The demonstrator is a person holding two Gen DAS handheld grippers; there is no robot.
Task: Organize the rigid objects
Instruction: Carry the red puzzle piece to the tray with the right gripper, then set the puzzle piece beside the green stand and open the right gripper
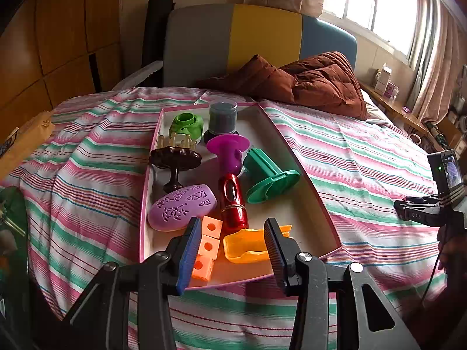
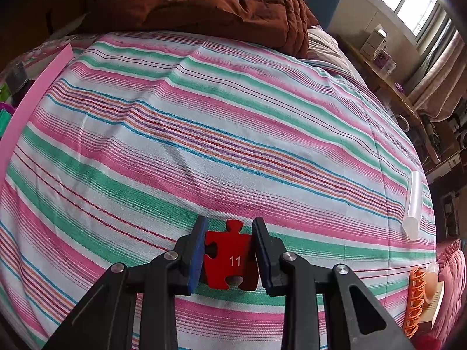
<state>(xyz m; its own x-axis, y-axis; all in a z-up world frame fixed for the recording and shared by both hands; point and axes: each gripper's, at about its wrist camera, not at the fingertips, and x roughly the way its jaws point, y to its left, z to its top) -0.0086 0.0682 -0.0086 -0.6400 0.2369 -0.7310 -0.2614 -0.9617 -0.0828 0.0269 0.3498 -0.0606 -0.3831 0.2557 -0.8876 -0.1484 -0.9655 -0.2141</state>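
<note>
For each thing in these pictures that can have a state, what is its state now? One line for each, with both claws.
Left claw: open, empty, over the box's near end.
Right claw: shut on the puzzle piece.
Puzzle piece: gripped, "11" facing the camera.
Box: open, holding toys.
Red tube: lying down.
Green spool: tipped on its side.
Purple funnel: upright.
Clear tube: lying on the bed.

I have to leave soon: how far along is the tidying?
Mostly done: many toys already lie in the pink box. In hand: the right gripper is shut on a red puzzle piece. Left on the bed: a clear tube and an orange rack.
</note>
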